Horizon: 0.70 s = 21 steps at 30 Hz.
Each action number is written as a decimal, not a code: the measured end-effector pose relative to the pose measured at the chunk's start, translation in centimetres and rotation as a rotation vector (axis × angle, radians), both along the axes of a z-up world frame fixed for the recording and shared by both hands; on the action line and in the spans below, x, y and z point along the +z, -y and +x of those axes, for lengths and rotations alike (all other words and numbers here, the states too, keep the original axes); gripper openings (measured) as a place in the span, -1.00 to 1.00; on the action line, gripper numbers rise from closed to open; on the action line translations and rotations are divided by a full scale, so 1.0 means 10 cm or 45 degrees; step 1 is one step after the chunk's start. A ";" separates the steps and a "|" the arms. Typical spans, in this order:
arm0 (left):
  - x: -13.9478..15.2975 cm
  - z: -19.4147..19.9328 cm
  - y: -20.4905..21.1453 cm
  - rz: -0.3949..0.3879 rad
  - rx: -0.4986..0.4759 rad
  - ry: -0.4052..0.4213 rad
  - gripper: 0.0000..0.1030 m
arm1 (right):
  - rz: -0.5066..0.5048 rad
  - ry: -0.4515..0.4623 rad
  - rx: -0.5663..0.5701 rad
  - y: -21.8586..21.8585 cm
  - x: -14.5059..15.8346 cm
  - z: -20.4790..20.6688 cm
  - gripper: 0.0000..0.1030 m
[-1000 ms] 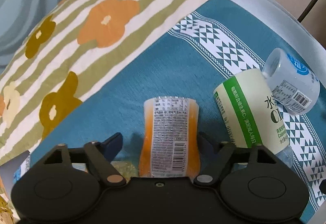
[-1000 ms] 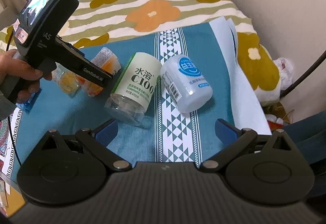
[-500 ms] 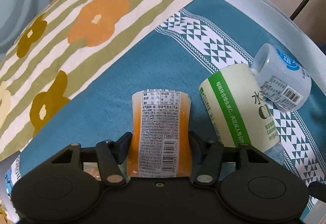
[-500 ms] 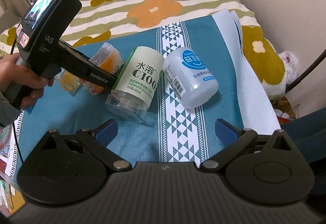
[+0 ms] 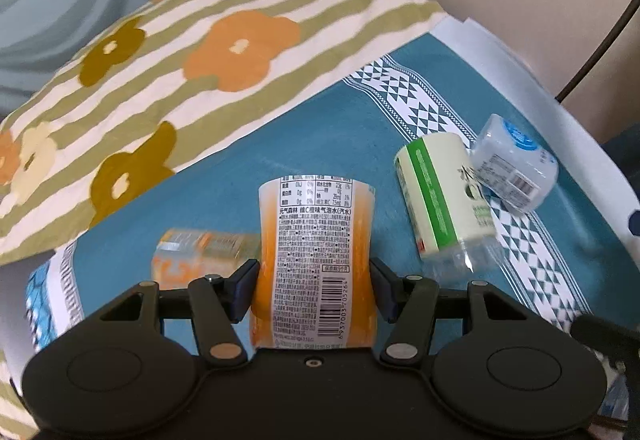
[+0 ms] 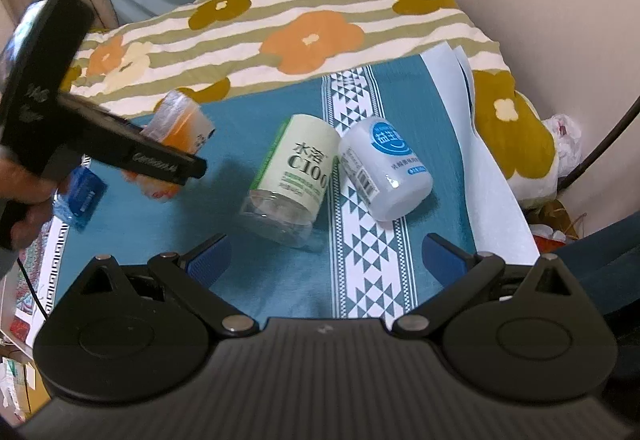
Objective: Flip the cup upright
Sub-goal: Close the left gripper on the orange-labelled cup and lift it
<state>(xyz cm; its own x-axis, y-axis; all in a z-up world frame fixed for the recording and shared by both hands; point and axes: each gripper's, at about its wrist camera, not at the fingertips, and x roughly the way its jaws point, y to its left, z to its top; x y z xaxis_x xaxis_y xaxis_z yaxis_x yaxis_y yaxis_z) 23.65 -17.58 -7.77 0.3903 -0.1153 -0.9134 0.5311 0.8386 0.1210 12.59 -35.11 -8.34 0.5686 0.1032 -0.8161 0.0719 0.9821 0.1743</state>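
The left gripper [image 5: 314, 290] has shut its jaws on the orange cup [image 5: 316, 264] and lifted it off the teal cloth [image 5: 320, 143] near the bed's left edge — grasp done, turning upright remains. Only the right view shows it tilted in the air; the right gripper [image 6: 326, 254] hangs wide open, near the green-labelled cup [image 6: 296, 175].

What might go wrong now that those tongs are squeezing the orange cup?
1. The orange cup is thin plastic with a slick label; the left tongs may crush it or let it slip while turning.
2. The bedcover is soft cloth, so the cup may topple once stood up.
3. Another small cup lies close beside it and could get knocked.
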 end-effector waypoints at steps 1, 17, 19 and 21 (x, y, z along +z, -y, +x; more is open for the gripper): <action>0.05 -0.08 -0.06 -0.009 0.019 0.017 0.21 | -0.003 0.006 0.006 -0.03 0.03 -0.03 1.00; 0.01 -1.14 -0.90 -0.241 0.455 -0.068 0.22 | -0.015 -0.010 0.137 -0.55 0.06 -0.43 1.00; -0.12 -1.18 -0.95 -0.247 0.491 -0.100 0.22 | -0.021 -0.028 0.151 -0.59 0.01 -0.44 1.00; -0.26 -1.18 -0.98 -0.248 0.526 -0.126 0.22 | -0.031 -0.040 0.166 -0.62 -0.05 -0.45 1.00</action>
<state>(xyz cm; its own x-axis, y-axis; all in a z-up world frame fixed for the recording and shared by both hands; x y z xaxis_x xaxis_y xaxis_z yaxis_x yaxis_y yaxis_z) 11.81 -7.80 -10.34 0.3518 -0.1420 -0.9253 0.1489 0.9843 -0.0944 8.07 -28.96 -8.82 0.5257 0.1543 -0.8365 -0.0516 0.9874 0.1497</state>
